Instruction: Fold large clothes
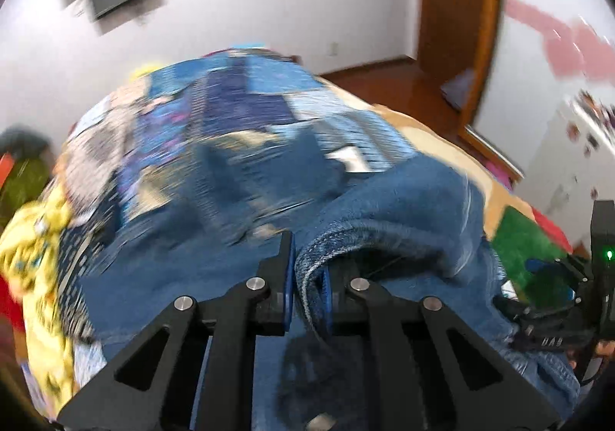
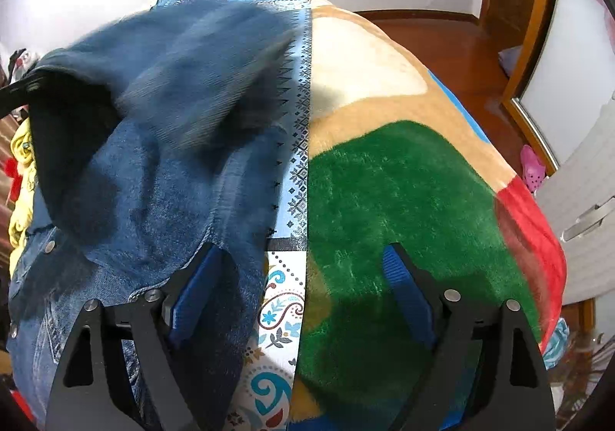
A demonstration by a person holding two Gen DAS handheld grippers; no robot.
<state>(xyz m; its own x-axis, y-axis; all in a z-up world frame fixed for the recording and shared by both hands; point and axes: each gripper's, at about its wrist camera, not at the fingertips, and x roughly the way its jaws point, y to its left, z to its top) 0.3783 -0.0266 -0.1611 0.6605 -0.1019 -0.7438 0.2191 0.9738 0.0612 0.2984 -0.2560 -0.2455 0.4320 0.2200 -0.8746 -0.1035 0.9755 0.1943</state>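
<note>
A big plush blanket w/ green, tan, cream and red patches [image 2: 403,192] is covering the bed and filling the centre and right of the right wrist view, w/ a blue patterned patchwork quilt [image 2: 298,146] lying beside it down the middle of the frame. A dark blue denim jacket w/ metal snap buttons [image 2: 153,169] is sprawling over the quilt in the left half of that view, one part of it blurred and lifted toward upper left. In the left wrist view the jacket's stitched hem is sitting at lower centre. The left gripper [image 1: 307,288] is clamping that hem, jaws nearly closed around the fabric fold. The right gripper [image 2: 300,300] is standing wide apart at the frame bottom, gripping nothing, its left blue pad [image 2: 196,300] touching the jacket's edge. A yellow printed cloth [image 1: 42,250] is bunching at the left edge.
</note>
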